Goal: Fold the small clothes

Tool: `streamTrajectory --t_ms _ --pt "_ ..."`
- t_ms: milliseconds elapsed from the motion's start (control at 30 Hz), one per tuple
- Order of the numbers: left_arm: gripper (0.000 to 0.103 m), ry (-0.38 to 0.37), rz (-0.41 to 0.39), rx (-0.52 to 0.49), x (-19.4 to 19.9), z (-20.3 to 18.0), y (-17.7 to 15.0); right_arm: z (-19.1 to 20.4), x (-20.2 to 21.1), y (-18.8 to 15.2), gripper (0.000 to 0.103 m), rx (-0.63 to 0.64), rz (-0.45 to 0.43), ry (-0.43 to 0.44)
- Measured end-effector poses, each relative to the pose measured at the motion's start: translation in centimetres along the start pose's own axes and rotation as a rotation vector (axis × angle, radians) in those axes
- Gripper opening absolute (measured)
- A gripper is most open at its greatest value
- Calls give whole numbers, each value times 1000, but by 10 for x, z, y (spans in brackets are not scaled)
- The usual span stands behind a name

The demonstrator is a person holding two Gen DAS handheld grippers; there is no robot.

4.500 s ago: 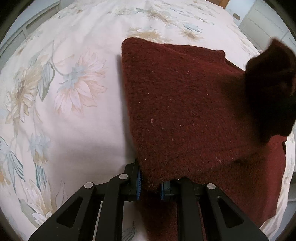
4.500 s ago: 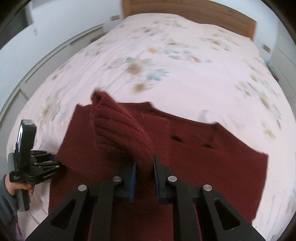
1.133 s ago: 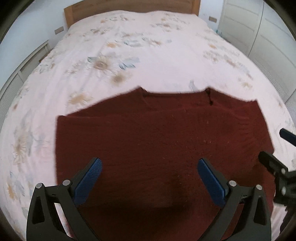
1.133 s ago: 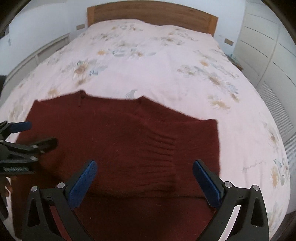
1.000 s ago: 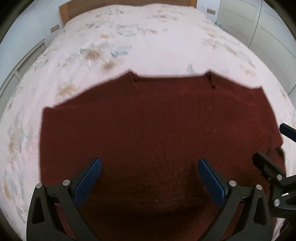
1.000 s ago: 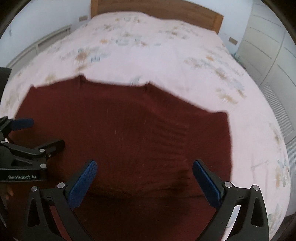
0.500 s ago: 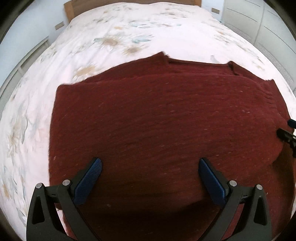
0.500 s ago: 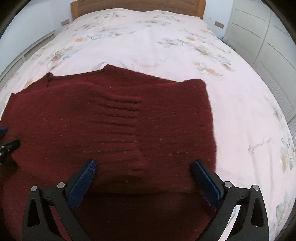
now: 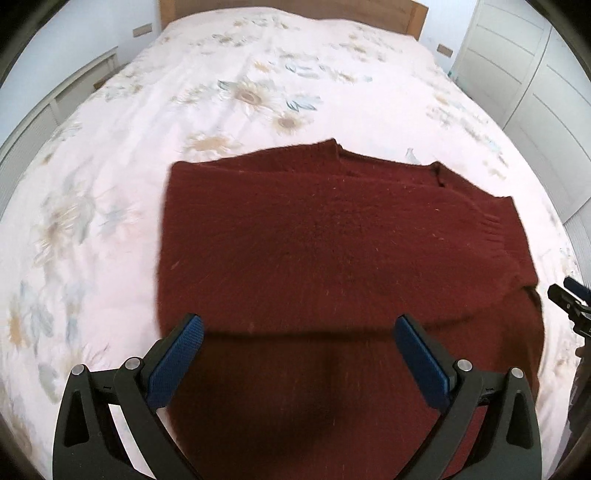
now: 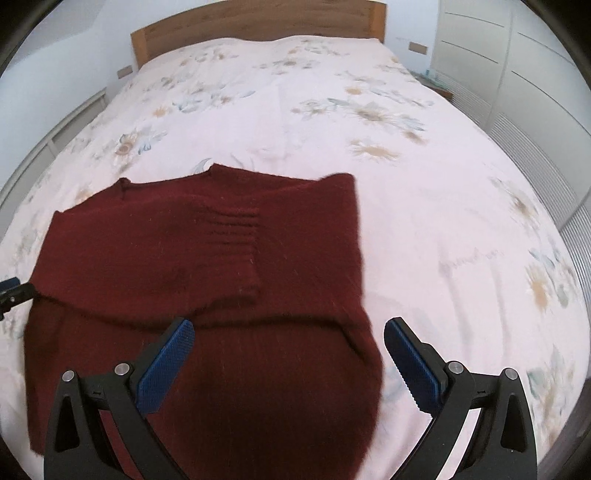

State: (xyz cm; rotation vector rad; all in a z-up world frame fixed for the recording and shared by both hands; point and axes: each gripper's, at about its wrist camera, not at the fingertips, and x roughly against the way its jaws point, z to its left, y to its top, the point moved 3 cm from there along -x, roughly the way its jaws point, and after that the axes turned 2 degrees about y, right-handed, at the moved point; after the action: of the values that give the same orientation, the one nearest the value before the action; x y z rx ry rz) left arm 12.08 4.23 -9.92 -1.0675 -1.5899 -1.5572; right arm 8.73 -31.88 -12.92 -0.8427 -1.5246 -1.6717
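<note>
- Sweater (image 9: 332,251): deep burgundy knit, ribbed cuff.
- Bedspread (image 10: 424,206): pale pink-white, with beige and blue-grey flowers.
- Headboard (image 10: 258,22): warm brown wood.
- Left gripper (image 9: 299,354) and right gripper (image 10: 288,354): black frames, 2 blue pads each.
- Wardrobe doors (image 10: 517,66): white.

A home bedroom: floral-covered bed (image 10: 424,206), wooden headboard (image 10: 258,22), white wardrobe doors (image 10: 535,74).
</note>
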Motion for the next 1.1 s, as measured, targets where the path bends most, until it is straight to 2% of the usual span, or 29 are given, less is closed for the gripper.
streamTrajectory --t_ms 100,267,433,533,667,733,833,900,933,967,1000,1033,1100 --pt "102 12 1 12 23 8 -22 -4 15 -20 103 -12 -2 -18" --pt "102 50 30 34 41 18 -65 -5 18 -68 103 -49 50 -13" --pt "102 38 92 50 35 19 -107 -14 16 -119 103 -59 120 -3" --pt "101 43 150 45 27 20 -138 -13 10 -139 103 -50 167 6" --pt "98 15 214 43 16 14 -164 -10 6 -156 103 -36 186 4" --pt "87 -12 245 43 10 10 -174 -7 2 -162 103 -40 204 20" --pt "72 -13 228 30 8 3 -178 -3 -3 -167 100 -36 233 47" --pt "62 -33 229 22 8 -2 -177 0 -4 -167 94 -39 240 85" --pt "54 -40 229 20 7 -4 -175 0 -4 -167 92 -38 243 90" --pt "44 -51 231 16 8 -6 -174 1 -4 -166 84 -35 246 94" --pt "39 -56 231 14 7 -8 -173 2 -4 -166 71 -33 250 102" --pt "29 -64 233 13 8 -9 -172 3 -3 -166 67 -35 254 113" --pt "18 -76 239 11 2 -9 -170 3 -2 -167 61 -36 260 113"
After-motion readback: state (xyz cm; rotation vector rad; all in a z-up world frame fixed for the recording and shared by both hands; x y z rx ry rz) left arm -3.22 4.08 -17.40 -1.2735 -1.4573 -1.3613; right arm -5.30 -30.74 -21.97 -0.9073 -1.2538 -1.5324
